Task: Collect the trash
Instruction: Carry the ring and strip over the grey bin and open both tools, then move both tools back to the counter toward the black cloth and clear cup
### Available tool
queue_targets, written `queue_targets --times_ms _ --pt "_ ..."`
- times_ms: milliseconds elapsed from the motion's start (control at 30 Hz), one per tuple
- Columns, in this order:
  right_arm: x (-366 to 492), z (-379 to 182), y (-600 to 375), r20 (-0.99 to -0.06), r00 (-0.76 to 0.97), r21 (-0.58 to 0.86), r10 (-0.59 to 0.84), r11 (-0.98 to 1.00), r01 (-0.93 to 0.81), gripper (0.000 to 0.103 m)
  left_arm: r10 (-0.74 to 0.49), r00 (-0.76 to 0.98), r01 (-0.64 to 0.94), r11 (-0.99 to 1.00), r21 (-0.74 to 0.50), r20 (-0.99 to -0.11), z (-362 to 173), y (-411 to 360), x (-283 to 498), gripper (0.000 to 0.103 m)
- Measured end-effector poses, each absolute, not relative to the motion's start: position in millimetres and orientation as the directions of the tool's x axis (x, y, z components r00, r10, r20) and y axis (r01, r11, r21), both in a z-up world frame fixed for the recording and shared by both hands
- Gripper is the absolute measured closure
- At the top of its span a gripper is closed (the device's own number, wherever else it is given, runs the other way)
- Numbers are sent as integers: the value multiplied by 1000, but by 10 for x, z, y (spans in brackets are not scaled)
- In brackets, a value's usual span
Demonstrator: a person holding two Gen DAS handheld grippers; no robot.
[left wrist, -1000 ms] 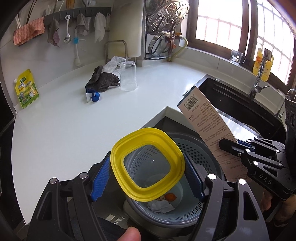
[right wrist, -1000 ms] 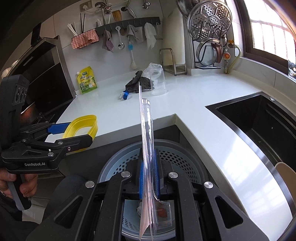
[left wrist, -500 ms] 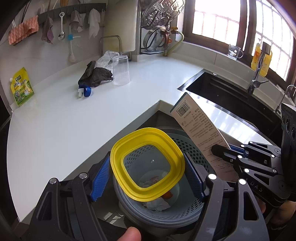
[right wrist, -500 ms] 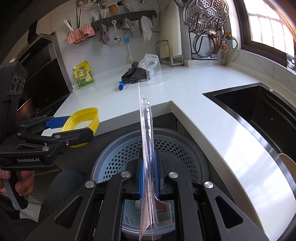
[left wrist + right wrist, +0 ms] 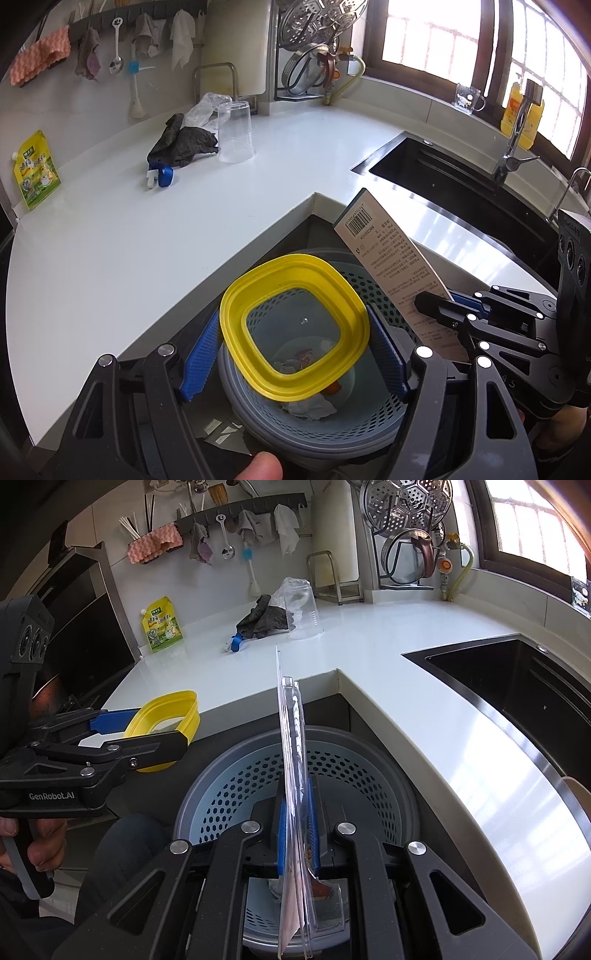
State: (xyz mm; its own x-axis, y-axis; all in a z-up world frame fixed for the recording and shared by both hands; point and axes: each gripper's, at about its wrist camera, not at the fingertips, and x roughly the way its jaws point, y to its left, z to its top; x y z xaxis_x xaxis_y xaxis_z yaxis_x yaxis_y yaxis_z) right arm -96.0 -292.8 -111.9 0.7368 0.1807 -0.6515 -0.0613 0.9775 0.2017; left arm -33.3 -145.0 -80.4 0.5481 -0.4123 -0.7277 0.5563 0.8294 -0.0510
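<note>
My left gripper (image 5: 295, 332) has its blue pads closed on a yellow-rimmed plastic lid (image 5: 258, 288) with a clear middle, held over a round perforated grey-blue bin (image 5: 332, 421). Crumpled white paper (image 5: 310, 406) and an orange scrap lie at the bin's bottom. To the right, my right gripper (image 5: 436, 302) is shut on a flat blister package (image 5: 384, 251) with a printed card back. In the right wrist view the package (image 5: 291, 738) stands edge-on between the jaws of the right gripper (image 5: 297, 812), above the bin (image 5: 236, 775). The left gripper (image 5: 147, 731) with the lid (image 5: 173, 705) is at the left.
The bin sits in the inner corner of a white L-shaped counter (image 5: 147, 258). At the counter's back are an upturned clear cup (image 5: 234, 133), a dark cloth (image 5: 181, 144), a blue clip (image 5: 162, 177) and a yellow pouch (image 5: 35, 170). A black sink (image 5: 461, 192) lies right.
Both grips are unchanged. The package has drifted slightly left and down towards the lid, and the bin now sits more fully under the lid.
</note>
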Motion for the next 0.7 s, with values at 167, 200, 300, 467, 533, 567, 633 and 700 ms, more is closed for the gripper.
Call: queue_targets --times_ms 167,200,300,467,533,567,633,700 --pt "-944 -1163 -2929 -658 731 201 179 978 -58 78 -402 541 540 839 -61 -739 -853 -1458 -287 24" --pt "-954 -1160 -2928 -655 737 192 167 980 -52 64 -399 539 533 844 -66 -742 -869 -1443 -268 18" --pt "-964 -1153 -2941 -651 742 184 160 982 -50 61 -388 546 514 855 -69 -743 -891 -1401 -237 17" --pt "-949 -1138 -2993 -647 748 182 149 983 -39 55 -370 563 476 876 -76 -738 -891 -1313 -163 7" --pt "-939 -1119 -3002 -642 752 183 149 982 -38 52 -370 569 458 885 -91 -734 -878 -1267 -121 7" --pt "-927 -1109 -2998 -642 752 182 149 983 -40 51 -368 571 451 887 -94 -734 -874 -1249 -97 7" --pt "-898 -1084 -2995 -638 755 180 152 983 -45 48 -355 580 439 894 -86 -733 -863 -1225 -57 7" --pt "-863 -1052 -2991 -633 760 173 147 984 -45 45 -346 588 431 899 -79 -731 -846 -1197 -12 7"
